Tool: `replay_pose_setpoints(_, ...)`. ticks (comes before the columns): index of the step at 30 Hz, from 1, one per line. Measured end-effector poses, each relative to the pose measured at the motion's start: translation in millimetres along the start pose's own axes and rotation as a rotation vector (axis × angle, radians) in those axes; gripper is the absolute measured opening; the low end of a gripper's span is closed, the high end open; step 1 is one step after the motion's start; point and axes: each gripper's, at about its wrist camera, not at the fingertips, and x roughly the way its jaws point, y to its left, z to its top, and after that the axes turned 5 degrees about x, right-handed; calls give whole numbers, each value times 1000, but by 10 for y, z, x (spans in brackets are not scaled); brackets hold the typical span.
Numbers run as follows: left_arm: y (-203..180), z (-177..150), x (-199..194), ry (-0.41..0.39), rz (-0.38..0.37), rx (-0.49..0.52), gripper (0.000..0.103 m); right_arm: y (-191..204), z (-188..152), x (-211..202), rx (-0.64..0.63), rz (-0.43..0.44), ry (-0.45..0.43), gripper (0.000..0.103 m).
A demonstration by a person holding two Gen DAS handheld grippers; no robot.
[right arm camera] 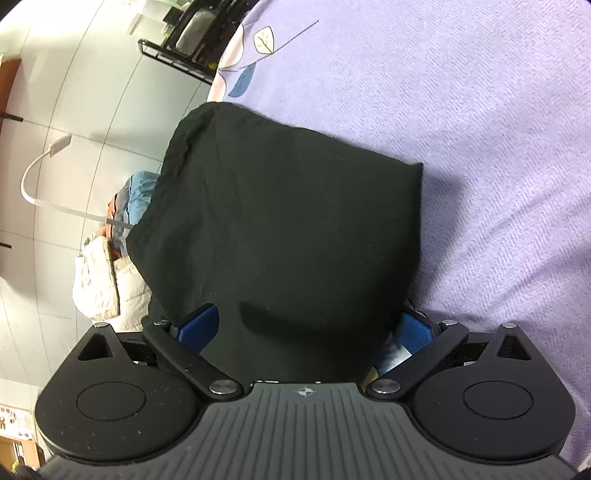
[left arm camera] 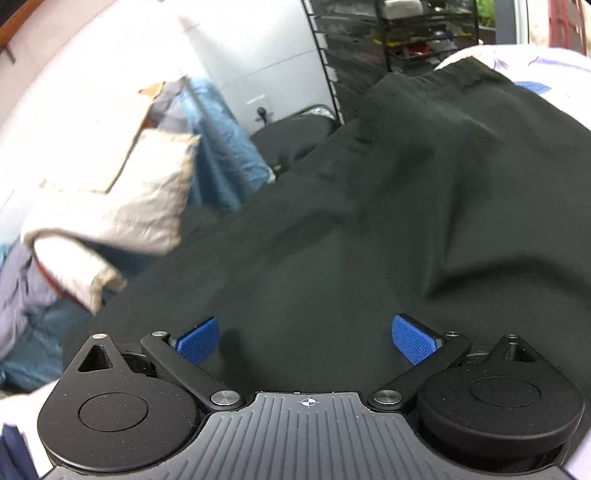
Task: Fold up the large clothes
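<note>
both hand-held grippers are wide open and hold nothing: the left hand-held gripper (left arm camera: 306,341) and the right hand-held gripper (right arm camera: 306,328). the black cloth (right arm camera: 280,229) lies on the purple bed sheet (right arm camera: 480,129), right under both.

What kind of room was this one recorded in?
Probably a bedroom or laundry corner at home: the black garment lies on a lilac leaf-print bedsheet, other clothes are heaped beside a white tiled wall, and a black wire rack stands behind.
</note>
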Motion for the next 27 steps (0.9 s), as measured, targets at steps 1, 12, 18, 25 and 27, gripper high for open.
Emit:
replay_pose_setpoints(1, 31, -98, -62, 5, 10, 11, 103, 0, 4, 12, 10, 1, -6, 100)
replay_pose_setpoints(12, -322, -293, 125, 64, 194, 326, 103, 257, -103, 130, -78, -100, -28, 101)
replay_pose_setpoints(18, -67, -392, -247, 2, 131, 133, 103, 332, -106, 125, -86, -118, -36, 50)
replay_pose_setpoints(25, 516, -1017, -747, 28, 157, -236, 103, 873, -359, 54, -254, -94, -74, 16)
replay_pose_setpoints(27, 660, -1244, -945, 37, 189, -314, 103, 1266, -538, 20, -380, -80, -99, 14)
